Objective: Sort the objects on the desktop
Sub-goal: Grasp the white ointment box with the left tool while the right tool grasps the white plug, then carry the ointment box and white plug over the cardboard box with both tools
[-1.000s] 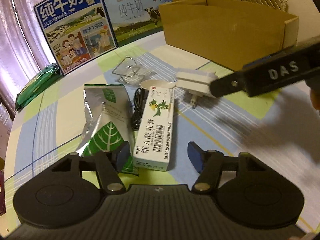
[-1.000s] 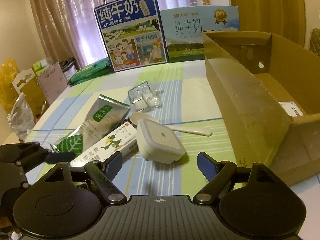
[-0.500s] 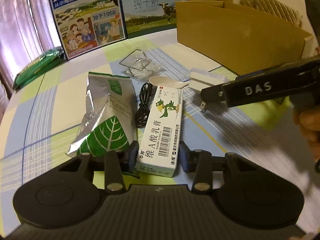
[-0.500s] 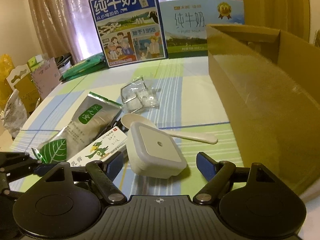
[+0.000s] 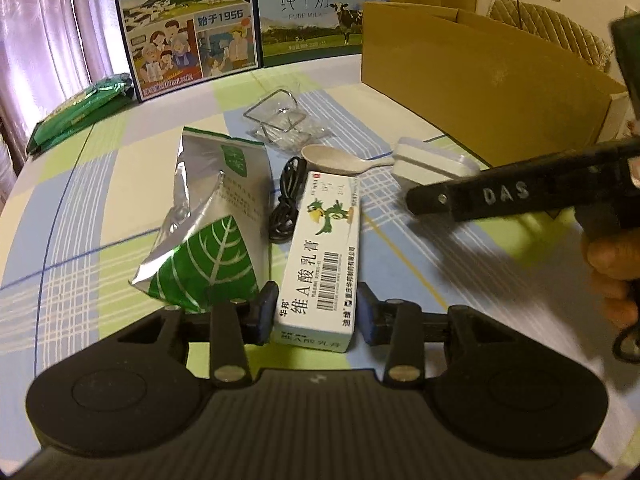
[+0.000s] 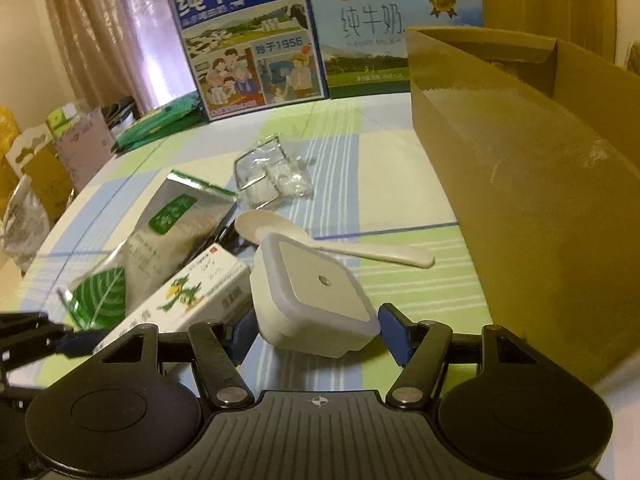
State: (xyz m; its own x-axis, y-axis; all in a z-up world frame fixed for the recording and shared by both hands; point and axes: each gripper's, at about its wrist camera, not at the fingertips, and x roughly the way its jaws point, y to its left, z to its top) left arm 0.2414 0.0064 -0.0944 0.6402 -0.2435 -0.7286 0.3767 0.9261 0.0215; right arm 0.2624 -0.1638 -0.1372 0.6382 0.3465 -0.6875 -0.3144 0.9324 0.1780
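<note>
**Both grippers at their first picks, nothing boxed yet**

Curtained room, warm light. Counter (image 5: pixel 80 208) under a green-and-blue checked cloth. Two milk cartons stand at the back; a cardboard box (image 5: pixel 480 80) sits open on the right side.

Progress, as I judge it: early. The clutter lies loose on the cloth: foil pouch (image 5: pixel 208 216), black cable (image 5: pixel 286 204), white spoon (image 5: pixel 336 160), wire-and-plastic bundle (image 5: pixel 280 120). What I can see of the box interior looks bare, though most of it is hidden. Nearly all sorting is left.

Left gripper (image 5: pixel 316 312): jaws narrowed around the near end of the ointment carton (image 5: pixel 324 256), a pad at each long side. Right pad looks to be touching; left pad touching or a hair off, cannot tell. Carton lies flat on the cloth, not lifted, far end pointing toward the spoon.

Right gripper (image 6: pixel 316 330): jaws held wide, straddling the white plug-in unit (image 6: pixel 316 292). Gaps show on both sides, so nothing is held. Unit rests on the cloth, just beside the carton, with the spoon handle behind it and the box wall near on the right.

Seen from the left camera, the right gripper's body reaches in over the unit.
</note>
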